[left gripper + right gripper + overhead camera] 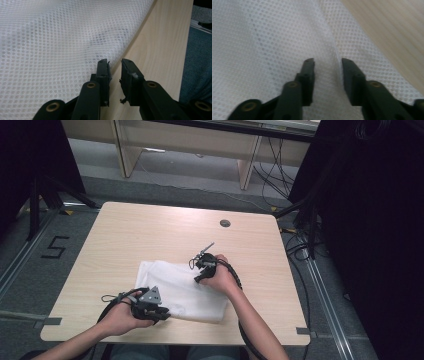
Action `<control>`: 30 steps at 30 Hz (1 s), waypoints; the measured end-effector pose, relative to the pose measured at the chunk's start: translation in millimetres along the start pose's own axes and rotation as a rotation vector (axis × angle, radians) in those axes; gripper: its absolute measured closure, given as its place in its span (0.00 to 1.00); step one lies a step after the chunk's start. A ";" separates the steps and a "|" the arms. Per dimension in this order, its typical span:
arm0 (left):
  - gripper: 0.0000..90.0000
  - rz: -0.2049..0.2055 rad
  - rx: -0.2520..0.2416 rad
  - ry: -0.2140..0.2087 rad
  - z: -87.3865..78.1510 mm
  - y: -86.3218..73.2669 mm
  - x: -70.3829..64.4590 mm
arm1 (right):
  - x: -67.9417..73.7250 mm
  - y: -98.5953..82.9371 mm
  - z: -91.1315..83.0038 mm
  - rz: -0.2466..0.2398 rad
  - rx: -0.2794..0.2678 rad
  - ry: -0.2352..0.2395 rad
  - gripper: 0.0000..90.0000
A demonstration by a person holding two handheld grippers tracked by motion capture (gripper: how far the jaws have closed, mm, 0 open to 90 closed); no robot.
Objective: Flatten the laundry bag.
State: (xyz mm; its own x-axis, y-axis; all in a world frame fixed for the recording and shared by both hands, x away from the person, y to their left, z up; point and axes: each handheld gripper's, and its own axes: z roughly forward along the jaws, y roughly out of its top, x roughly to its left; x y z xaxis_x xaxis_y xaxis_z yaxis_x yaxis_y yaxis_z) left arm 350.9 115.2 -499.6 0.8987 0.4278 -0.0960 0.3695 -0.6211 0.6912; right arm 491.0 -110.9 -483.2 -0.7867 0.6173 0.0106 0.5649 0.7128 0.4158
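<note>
Mesh cloth [182, 290] lies flat on the tabletop [125, 235], long axis running left-far to right-near. Left hand-held gripper [159, 312], jaws parted, straddles its near edge; right hand-held gripper [199, 277], also open, hovers over its far middle.

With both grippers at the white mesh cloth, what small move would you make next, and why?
Probably shut the left gripper on the cloth's edge. Its jaws stand open right at the border of the white mesh cloth, one jaw over the mesh, the other over the table. The right gripper, also open, hovers over a fold.
</note>
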 end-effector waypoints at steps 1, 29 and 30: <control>0.85 0.000 0.000 0.000 0.0 0.0 0.0 | 1.6 0.3 -0.3 0.011 0.010 0.016 0.81; 0.83 -0.040 0.004 0.093 10.7 8.2 24.1 | 38.6 34.8 -71.7 -0.134 -0.187 -0.068 1.00; 0.82 -0.046 -0.012 0.118 10.6 7.5 26.8 | 42.1 35.9 -76.2 -0.148 -0.205 -0.073 1.00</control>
State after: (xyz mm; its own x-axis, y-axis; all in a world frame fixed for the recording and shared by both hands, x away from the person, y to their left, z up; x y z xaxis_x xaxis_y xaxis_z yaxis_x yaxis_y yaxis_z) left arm 380.2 115.1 -504.5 0.8466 0.5305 -0.0436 0.4065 -0.5914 0.6964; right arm 459.1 -84.7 -398.5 -0.8327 0.5388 -0.1272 0.3763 0.7194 0.5838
